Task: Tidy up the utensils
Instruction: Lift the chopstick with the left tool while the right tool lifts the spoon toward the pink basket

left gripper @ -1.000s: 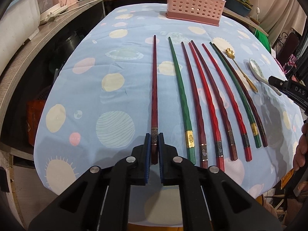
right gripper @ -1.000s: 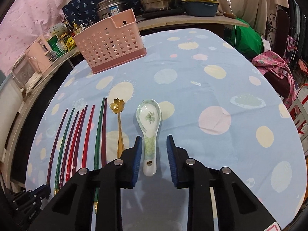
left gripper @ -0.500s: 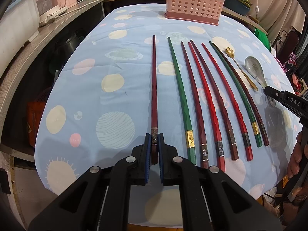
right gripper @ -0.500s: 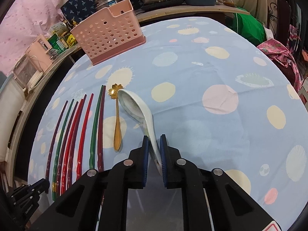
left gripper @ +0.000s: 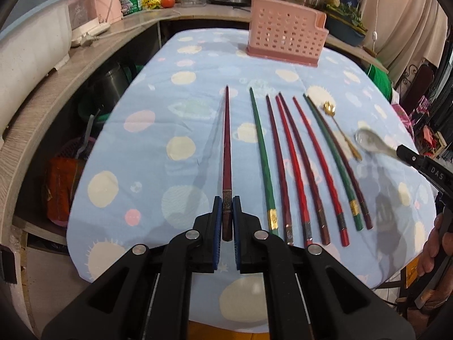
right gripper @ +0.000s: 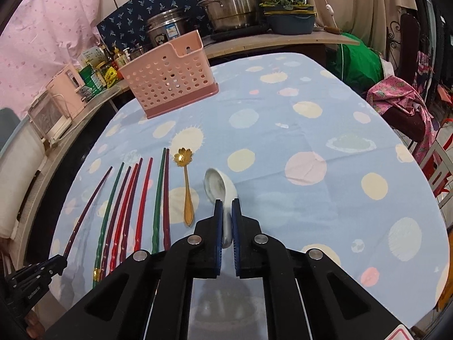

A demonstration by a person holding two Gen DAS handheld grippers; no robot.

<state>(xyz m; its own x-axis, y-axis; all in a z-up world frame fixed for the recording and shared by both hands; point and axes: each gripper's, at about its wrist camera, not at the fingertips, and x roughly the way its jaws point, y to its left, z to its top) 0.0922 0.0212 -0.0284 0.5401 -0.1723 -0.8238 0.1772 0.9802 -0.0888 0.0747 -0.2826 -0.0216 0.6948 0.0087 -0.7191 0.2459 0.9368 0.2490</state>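
Note:
My left gripper [left gripper: 225,218] is shut on the near end of a dark red chopstick [left gripper: 226,147], lifted above the blue spotted tablecloth [left gripper: 158,175]. Several red and green chopsticks [left gripper: 300,164] lie in a row to its right, then a gold flower spoon [left gripper: 342,133]. My right gripper [right gripper: 225,221] is shut on the handle of a white ceramic spoon [right gripper: 219,184], held off the cloth. The spoon also shows in the left wrist view [left gripper: 371,141]. A pink perforated utensil basket [left gripper: 286,39] stands at the table's far end; it also shows in the right wrist view [right gripper: 170,76].
A counter [left gripper: 85,65] with appliances, bottles and pots curves along the left and back. Steel pots [right gripper: 229,5] stand behind the basket. The gold spoon [right gripper: 185,181] and chopsticks [right gripper: 136,201] lie left of my right gripper. Chairs with clothes [right gripper: 402,104] stand at the right.
My right gripper closed on the ceramic spoon's handle and lifted it off the cloth. My left gripper raised the dark red chopstick; the view rose with it.

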